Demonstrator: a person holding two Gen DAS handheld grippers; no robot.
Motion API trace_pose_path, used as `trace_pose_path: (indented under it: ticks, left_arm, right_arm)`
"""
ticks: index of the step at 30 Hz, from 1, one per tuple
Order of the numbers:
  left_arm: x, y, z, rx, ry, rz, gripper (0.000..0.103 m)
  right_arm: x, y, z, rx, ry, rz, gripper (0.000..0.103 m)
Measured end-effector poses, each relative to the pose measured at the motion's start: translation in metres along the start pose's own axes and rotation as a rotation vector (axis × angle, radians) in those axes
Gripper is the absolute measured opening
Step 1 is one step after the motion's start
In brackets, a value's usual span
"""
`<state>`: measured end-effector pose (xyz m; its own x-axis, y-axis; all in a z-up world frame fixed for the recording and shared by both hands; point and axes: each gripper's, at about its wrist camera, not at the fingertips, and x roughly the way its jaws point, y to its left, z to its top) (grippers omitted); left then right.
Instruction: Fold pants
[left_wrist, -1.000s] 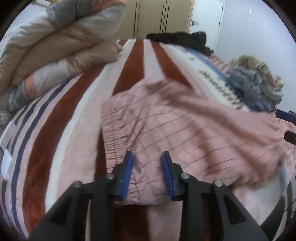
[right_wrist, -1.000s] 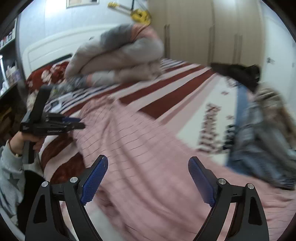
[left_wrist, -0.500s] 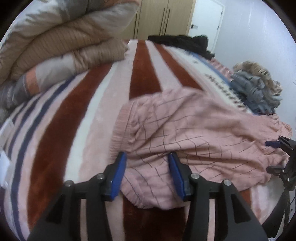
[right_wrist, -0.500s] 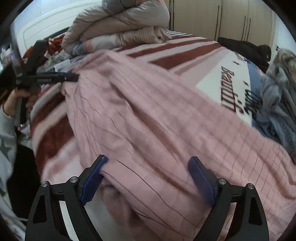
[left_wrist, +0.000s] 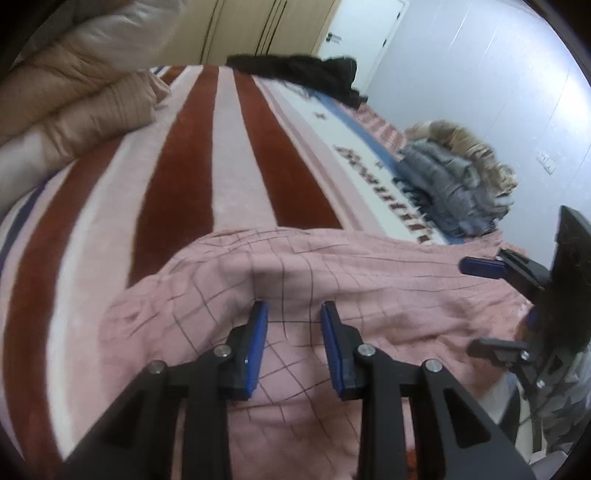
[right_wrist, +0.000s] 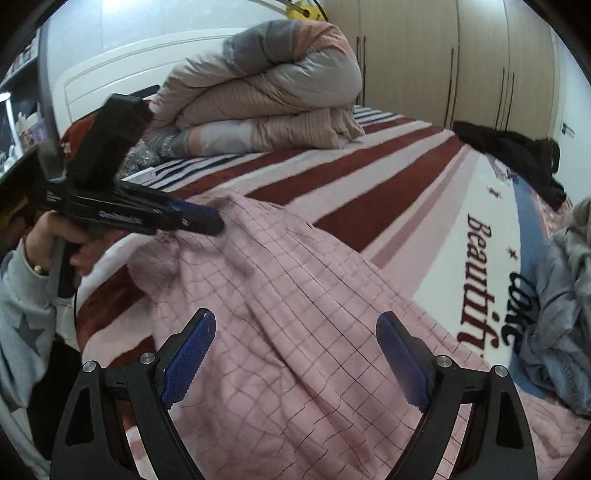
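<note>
Pink checked pants (left_wrist: 332, 280) lie rumpled across the striped bed blanket, also in the right wrist view (right_wrist: 295, 314). My left gripper (left_wrist: 293, 317) is part open, its blue pads just over the pants' near edge with loose cloth between them; it also shows in the right wrist view (right_wrist: 207, 221) at the pants' left end. My right gripper (right_wrist: 295, 332) is wide open above the pants and holds nothing. It shows at the right in the left wrist view (left_wrist: 491, 306).
The red, white and pink striped blanket (left_wrist: 192, 155) covers the bed. A folded quilt (right_wrist: 266, 99) lies near the headboard. A grey-blue garment pile (right_wrist: 561, 314) and a black garment (right_wrist: 517, 155) lie on the bed's far side. Wardrobe doors (right_wrist: 461, 55) stand behind.
The pants have come down toward the bed's near edge and settled flatter. Both grippers moved closer to each other over the cloth. The left jaws stay part open, the right wide open.
</note>
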<state>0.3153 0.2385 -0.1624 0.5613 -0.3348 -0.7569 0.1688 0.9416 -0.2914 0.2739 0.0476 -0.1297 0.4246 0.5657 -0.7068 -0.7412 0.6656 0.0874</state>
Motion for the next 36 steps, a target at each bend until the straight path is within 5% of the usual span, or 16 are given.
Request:
trace_pose_path:
  ticks: [8,13,14,17,22,27,29,36]
  left_arm:
    - [0.036,0.009,0.021,0.046,0.0,0.151,0.026]
    - [0.033,0.012,0.028,0.064,-0.003,0.175,0.026]
    - [0.027,0.011,0.028,0.07,-0.015,0.178,0.03]
    - [0.012,0.002,0.029,0.103,-0.065,0.153,0.067]
    - [-0.005,-0.006,0.027,0.126,-0.088,0.187,0.069]
    - [-0.015,-0.007,0.025,0.12,-0.098,0.189,0.069]
    - [-0.017,-0.007,0.022,0.122,-0.102,0.19,0.069]
    - [-0.015,-0.007,0.018,0.131,-0.098,0.208,0.069]
  right_arm:
    - [0.029,-0.042,-0.007,0.103,0.06,-0.002,0.086]
    - [0.036,-0.069,0.004,0.133,0.083,0.045,0.084]
    - [0.042,-0.074,0.008,0.131,0.124,0.085,0.076]
    - [0.055,-0.081,0.018,0.099,0.174,0.144,0.055]
    - [0.07,-0.087,0.039,0.086,0.15,0.196,0.054]
    - [0.089,-0.071,0.048,0.038,0.214,0.321,0.02]
    - [0.09,-0.065,0.05,0.019,0.217,0.308,0.006]
    - [0.062,-0.049,0.052,-0.034,0.114,0.212,0.001]
